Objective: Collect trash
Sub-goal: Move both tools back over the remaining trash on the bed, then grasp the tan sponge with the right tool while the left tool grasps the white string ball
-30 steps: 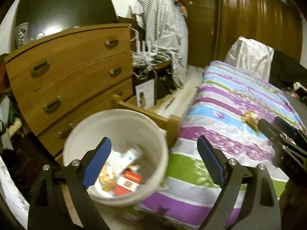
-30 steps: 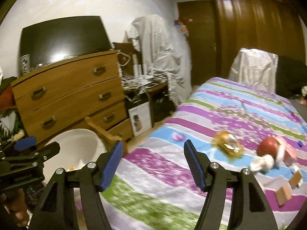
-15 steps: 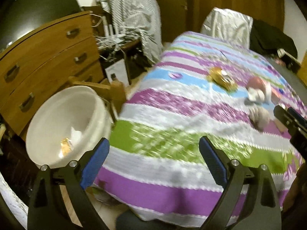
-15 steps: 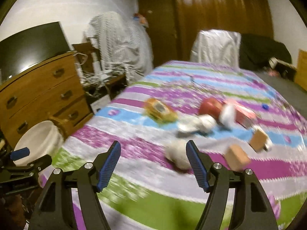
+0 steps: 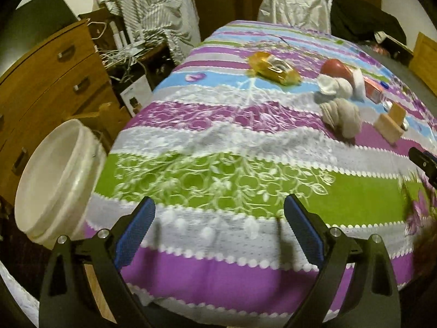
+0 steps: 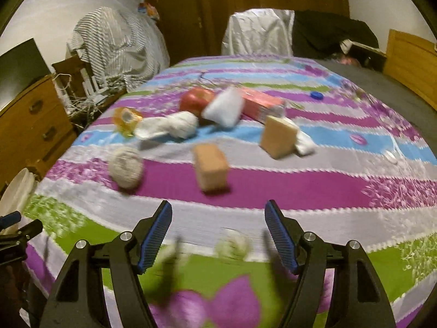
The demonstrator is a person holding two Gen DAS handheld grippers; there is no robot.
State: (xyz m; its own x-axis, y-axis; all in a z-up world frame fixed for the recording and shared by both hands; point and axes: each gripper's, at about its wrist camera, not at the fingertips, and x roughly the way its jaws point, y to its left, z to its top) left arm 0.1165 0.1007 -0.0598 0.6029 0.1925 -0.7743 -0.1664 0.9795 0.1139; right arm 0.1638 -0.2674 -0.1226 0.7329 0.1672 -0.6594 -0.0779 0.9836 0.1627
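Right wrist: trash [image 6: 210, 170] beyond gripper [image 6: 218, 235]

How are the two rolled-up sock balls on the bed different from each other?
The white sock ball is bright white; the grey sock ball is a dull beige-grey. The white one lies farther up the bedspread, beside the red ball, with a loose flap trailing toward the yellow wrapper; the grey one sits alone, tightly rolled, nearer the camera. Both lie untouched on the bedspread.

left gripper [image 5: 220, 224]: swung from above the white bucket [image 5: 58, 180] to over the striped bedspread [image 5: 245, 180]; jaws apart, empty
right gripper [image 6: 218, 235]: now nearer the scattered trash; jaws slightly wider, empty
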